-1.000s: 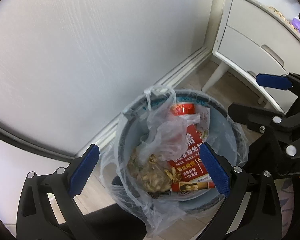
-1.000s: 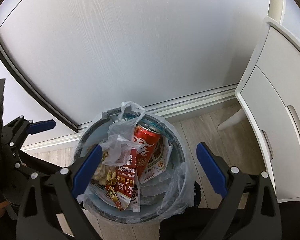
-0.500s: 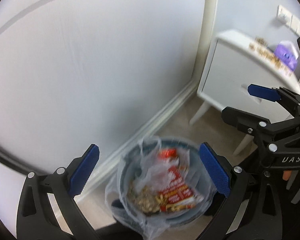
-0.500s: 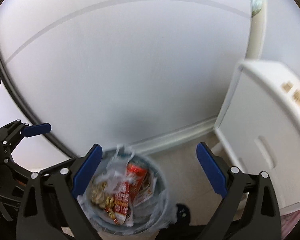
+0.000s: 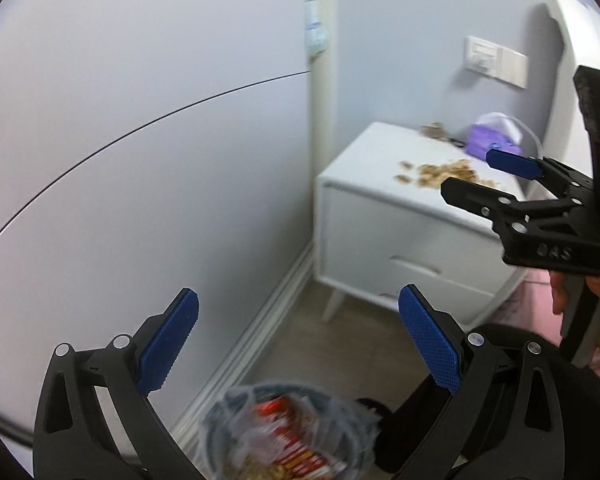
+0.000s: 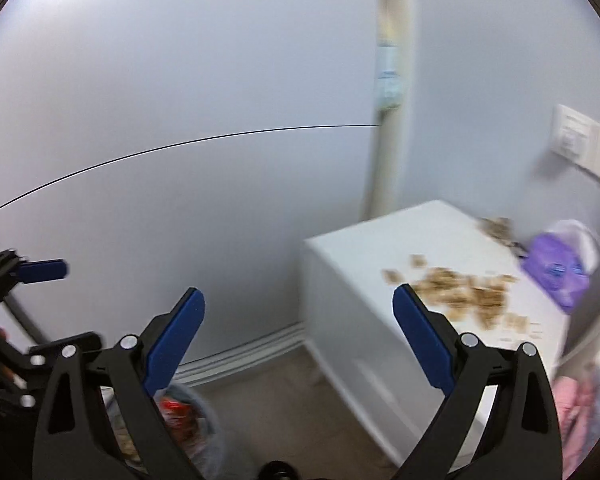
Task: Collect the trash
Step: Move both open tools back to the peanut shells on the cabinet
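Trash sits low between both pairs of fingers: left gripper (image 5: 298, 342) and right gripper (image 6: 298, 338) are spread wide apart, empty. Below them stands the lined bin (image 5: 288, 434) on the floor by the wall — red packaging (image 5: 296, 446) and brownish scraps inside. More crumbs (image 6: 456, 292) litter the white nightstand (image 6: 364, 292) — beside a purple pack (image 6: 556, 274).

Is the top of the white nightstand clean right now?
No, brown crumbs lie scattered across the top of the white nightstand, beside a purple packet.
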`<state>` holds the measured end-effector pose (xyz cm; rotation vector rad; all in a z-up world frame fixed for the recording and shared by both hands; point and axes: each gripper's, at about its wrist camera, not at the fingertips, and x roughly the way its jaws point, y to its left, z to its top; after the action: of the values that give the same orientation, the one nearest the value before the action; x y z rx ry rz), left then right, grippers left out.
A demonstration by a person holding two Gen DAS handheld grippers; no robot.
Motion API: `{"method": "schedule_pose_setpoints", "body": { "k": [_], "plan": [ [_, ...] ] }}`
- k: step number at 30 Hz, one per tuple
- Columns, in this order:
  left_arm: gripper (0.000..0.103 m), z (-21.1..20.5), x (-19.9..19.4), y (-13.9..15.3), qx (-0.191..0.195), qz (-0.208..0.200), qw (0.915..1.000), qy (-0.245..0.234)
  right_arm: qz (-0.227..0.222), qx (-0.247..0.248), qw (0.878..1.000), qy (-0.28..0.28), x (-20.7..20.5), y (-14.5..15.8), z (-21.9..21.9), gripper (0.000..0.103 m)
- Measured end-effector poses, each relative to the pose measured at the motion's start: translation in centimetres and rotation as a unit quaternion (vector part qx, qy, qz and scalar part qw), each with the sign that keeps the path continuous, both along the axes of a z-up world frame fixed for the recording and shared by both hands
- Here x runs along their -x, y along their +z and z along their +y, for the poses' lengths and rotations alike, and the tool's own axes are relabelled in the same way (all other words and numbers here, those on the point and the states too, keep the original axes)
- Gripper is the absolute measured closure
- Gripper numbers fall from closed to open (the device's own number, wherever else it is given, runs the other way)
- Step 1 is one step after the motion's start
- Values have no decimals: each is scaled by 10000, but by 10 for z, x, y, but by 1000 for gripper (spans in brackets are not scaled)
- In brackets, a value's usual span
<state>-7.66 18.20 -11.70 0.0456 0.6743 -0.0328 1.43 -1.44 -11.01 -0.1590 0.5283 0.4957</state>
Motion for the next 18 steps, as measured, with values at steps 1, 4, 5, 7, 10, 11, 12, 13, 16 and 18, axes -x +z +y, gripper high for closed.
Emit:
{"method": "schedule_pose_setpoints", "body": {
  "k": [1, 4, 5, 7, 10, 11, 12, 13, 16, 18],
  "plan": [
    [6, -7, -2, 1, 0, -23, 10000, -52, -3, 6, 10000, -53, -3, 1, -7, 11],
    [6, -29, -18, 3, 36, -128, 9997, -205, -49, 39, 9997, -218, -7, 5, -41, 11],
    [6, -34, -22, 4, 59, -144, 9996, -218, -61, 46, 9996, -256, -9, 5, -52, 11],
    [6, -46, -31, 7, 184, -161, 9993, -297, -50, -26, 9996, -287, -12, 5, -74, 11],
    [6, -64, -45, 7, 312, -211, 9982, -473, -52, -53, 9991, -409, -12, 3, -102, 6],
    [6, -70, -49, 7, 326, -226, 9979, -519, -46, -55, 9990, -447, -13, 3, -111, 6],
    [6, -78, -55, 6, 356, -244, 9973, -601, -15, -33, 9988, -487, -13, 2, -118, 6],
    [6, -83, -59, 5, 360, -239, 9971, -632, 25, 4, 9985, -539, -14, 1, -125, 6],
    [6, -98, -73, 3, 357, -247, 9964, -727, 92, 126, 9970, -758, -21, -3, -138, 6],
    [6, -108, -82, 2, 345, -245, 9961, -778, 152, 118, 9967, -792, -25, -6, -145, 6]
  ]
}}
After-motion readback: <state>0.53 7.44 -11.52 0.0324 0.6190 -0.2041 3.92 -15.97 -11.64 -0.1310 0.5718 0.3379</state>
